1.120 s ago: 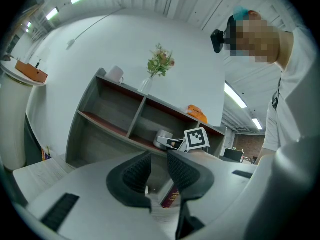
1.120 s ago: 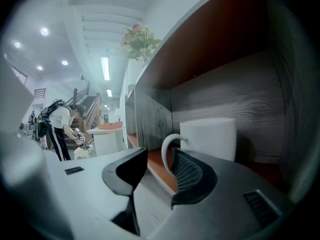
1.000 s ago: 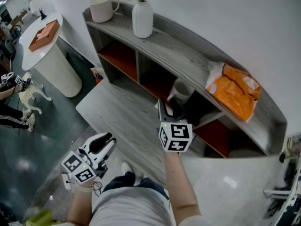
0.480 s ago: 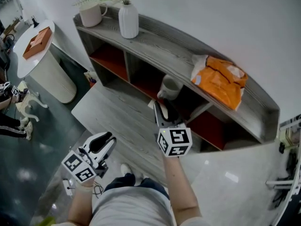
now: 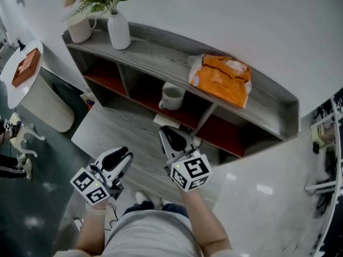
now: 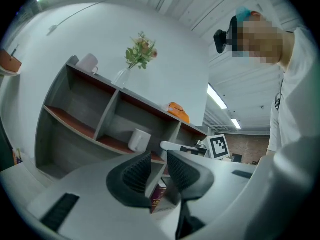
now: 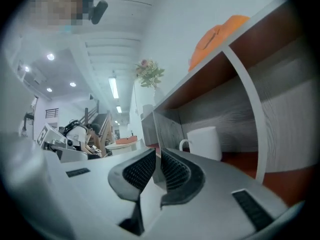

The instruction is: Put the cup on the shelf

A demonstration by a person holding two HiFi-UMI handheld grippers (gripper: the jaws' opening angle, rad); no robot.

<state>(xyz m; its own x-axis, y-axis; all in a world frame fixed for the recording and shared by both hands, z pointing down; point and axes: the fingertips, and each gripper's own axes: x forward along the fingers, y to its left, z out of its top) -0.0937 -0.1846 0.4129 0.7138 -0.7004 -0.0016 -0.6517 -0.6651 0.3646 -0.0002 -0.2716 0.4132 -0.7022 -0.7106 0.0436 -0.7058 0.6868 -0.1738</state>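
The white cup stands upright on the red floor of the shelf's middle compartment; it also shows as the cup and the cup in the gripper views. My right gripper hangs in front of the shelf, a short way back from the cup and apart from it. Its jaws are closing, nearly together, with nothing between them. My left gripper is lower at the left, over the floor, shut and empty.
An orange bag lies on the shelf's top, with a white vase of flowers and a white pot at its left end. A round white table with an orange box stands at far left. Grey plank flooring fronts the shelf.
My right gripper has drawn back from the cup, out of the compartment, and its jaws have come together. The cup stays on the shelf. The left gripper has barely moved.
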